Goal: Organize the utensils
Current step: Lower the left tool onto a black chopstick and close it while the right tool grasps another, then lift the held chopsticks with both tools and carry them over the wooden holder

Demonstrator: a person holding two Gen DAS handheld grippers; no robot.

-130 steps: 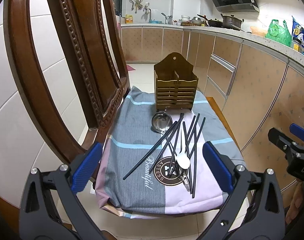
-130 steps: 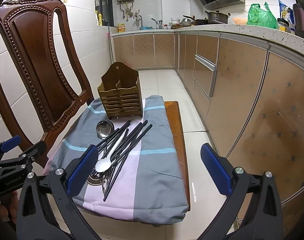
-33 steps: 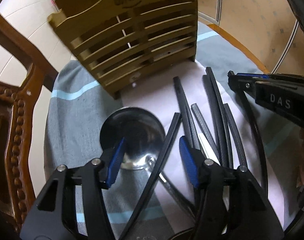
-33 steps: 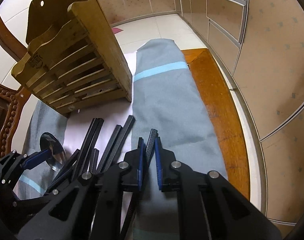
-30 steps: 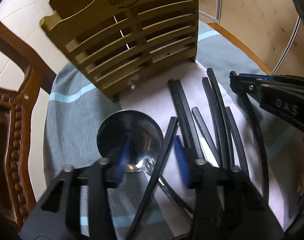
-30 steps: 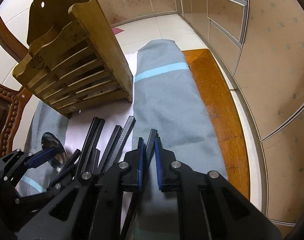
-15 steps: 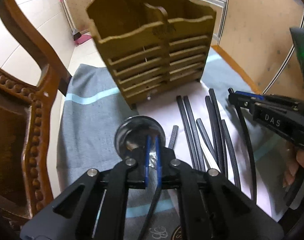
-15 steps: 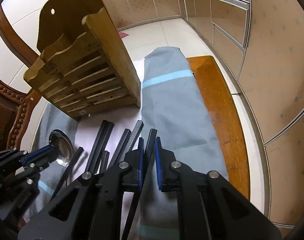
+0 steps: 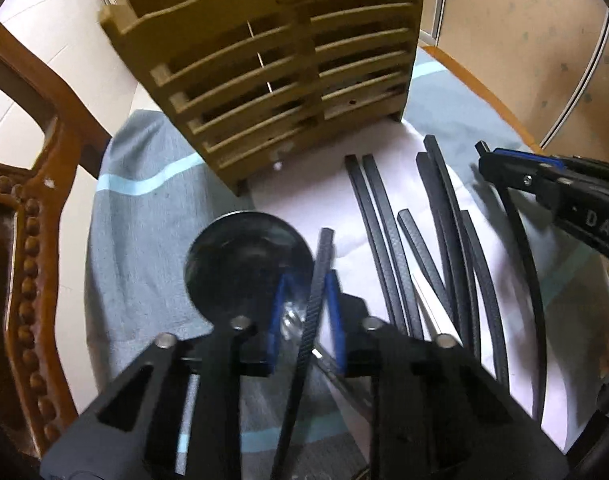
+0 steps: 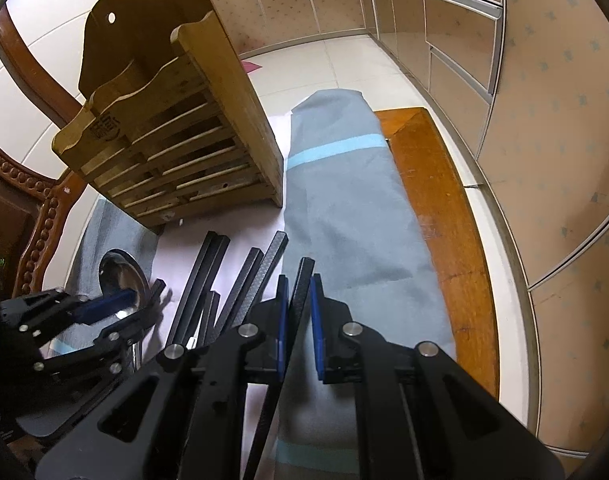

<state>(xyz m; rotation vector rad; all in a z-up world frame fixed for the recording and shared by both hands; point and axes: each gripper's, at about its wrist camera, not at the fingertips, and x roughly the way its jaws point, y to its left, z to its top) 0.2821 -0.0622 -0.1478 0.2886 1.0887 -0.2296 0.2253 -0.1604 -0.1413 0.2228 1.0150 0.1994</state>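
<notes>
A slatted wooden utensil holder [image 9: 276, 80] stands at the back of a cloth-covered stool; it also shows in the right wrist view [image 10: 172, 152]. Several black chopsticks [image 9: 388, 240] lie fanned in front of it, beside a steel ladle [image 9: 240, 264]. My left gripper [image 9: 304, 300] is nearly shut around one black chopstick [image 9: 318, 276] over the ladle's neck. My right gripper [image 10: 296, 300] is shut on another black chopstick [image 10: 300, 280] at the right of the pile; it shows in the left wrist view [image 9: 516, 172].
A carved wooden chair back [image 9: 20, 264] rises on the left. The grey and pink cloth [image 10: 344, 208] covers the stool, whose bare wooden edge [image 10: 436, 208] shows on the right. Kitchen cabinets [image 10: 544, 100] stand on the right.
My left gripper has dropped closer to the cloth and its jaws have parted slightly around the chopstick. My right gripper stays shut on its chopstick, hardly moved.
</notes>
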